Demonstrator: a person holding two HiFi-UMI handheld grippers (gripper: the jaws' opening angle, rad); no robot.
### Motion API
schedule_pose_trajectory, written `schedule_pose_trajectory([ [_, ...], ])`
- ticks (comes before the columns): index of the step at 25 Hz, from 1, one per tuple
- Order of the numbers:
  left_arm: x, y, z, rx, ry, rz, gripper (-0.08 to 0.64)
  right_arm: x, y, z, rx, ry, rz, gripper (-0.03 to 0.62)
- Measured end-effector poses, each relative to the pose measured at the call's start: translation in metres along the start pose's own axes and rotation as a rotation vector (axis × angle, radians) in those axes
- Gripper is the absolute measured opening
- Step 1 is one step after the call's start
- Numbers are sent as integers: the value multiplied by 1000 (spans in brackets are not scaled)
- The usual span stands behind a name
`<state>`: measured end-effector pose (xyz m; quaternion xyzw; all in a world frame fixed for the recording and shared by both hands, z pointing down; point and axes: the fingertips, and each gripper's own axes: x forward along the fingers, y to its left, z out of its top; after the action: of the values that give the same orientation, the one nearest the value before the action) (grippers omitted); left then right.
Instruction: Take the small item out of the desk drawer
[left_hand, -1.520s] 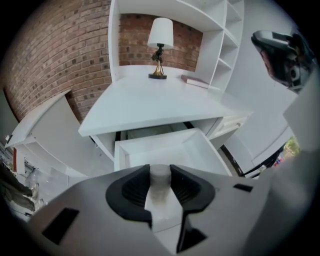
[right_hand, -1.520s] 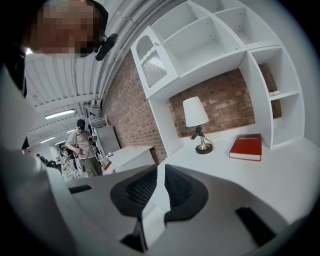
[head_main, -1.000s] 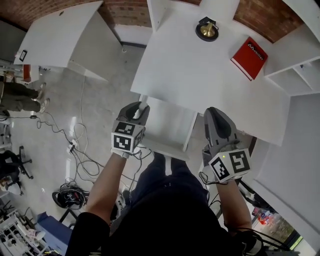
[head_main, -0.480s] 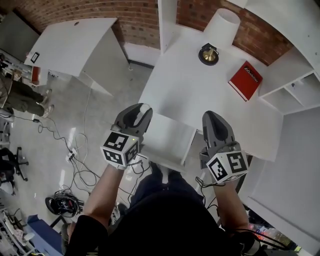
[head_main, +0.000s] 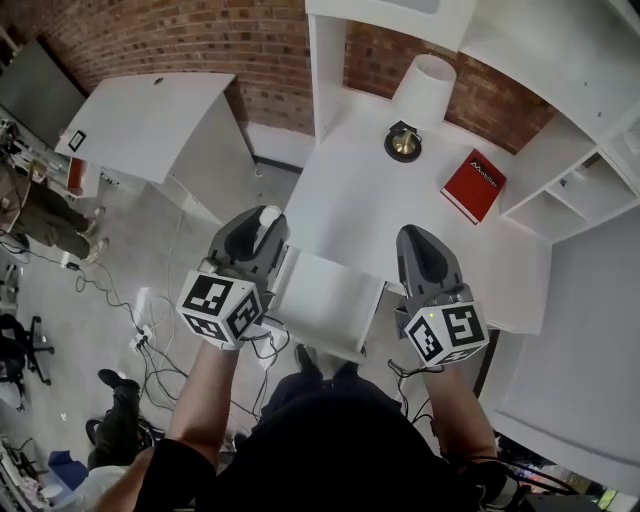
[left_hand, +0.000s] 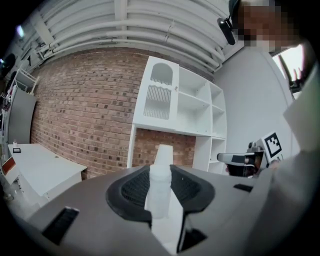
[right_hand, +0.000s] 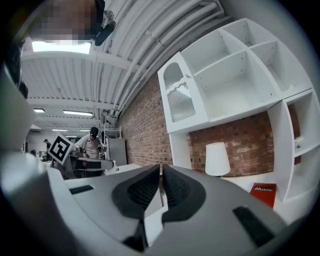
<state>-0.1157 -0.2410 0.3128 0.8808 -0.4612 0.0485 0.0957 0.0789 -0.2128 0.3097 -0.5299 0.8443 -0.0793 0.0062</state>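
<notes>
"Mobilier" on red book (right_hand: 263, 193)

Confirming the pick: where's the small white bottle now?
Head view: the small white bottle is clamped in the left tool, just left of the open drawer.

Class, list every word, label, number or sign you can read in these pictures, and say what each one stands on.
"Mobilier", white on the red book on the desk.
Card on the side table: too small to read.
Square markers on the left cube and right cube: patterns, no words.
</notes>
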Motion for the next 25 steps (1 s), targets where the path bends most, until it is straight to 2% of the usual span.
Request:
schedule_pose_trajectory([
  [11,-21,-6,73,27,-165,-6,120,-10,13,56,-132,-105,4,27],
  [14,-23,-4,80,20,-182,-8,120,-7,15,61,-150,-103,12,51],
  [17,-27,-4,83,12,-193,-6,120,-5,17,63,-174,-98,18,121],
  [25,-33,-4,81,0,-197,-13,120,-2,25,64,-173,-101,50,95],
])
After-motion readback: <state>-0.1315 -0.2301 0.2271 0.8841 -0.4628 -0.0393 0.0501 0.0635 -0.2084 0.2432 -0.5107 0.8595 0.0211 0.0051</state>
